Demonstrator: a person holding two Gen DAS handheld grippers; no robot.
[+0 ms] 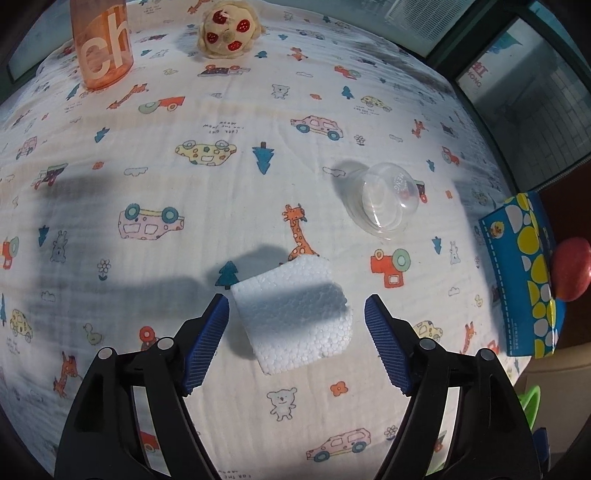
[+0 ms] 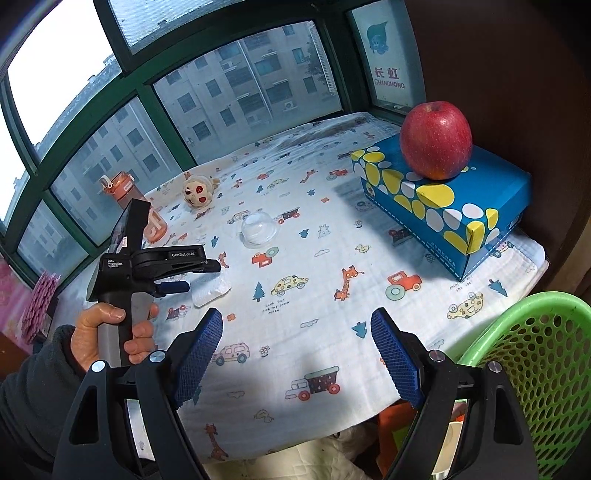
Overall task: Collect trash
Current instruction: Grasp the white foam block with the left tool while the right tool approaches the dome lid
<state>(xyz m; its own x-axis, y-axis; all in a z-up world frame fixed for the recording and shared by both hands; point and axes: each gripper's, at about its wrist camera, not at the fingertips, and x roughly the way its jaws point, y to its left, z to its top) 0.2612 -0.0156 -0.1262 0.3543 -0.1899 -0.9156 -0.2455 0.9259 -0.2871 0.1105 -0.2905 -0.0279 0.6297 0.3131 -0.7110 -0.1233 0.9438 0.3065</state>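
L gripper (image 1: pixel 295 317) fingers spread wide either side of the white styrofoam chunk (image 1: pixel 295 314) lying on the cartoon-print cloth (image 1: pixel 221 184), not touching it, w/ the R gripper (image 2: pixel 297 332) fingers also released, holding nothing, beside the green basket (image 2: pixel 535 354).

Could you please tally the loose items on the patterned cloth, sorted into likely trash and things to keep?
Likely trash: 2 – white foam block, clear plastic dome lid
Keepers: 4 – orange bottle, plush toy, blue tissue box, red apple resting on that box
Total: 6
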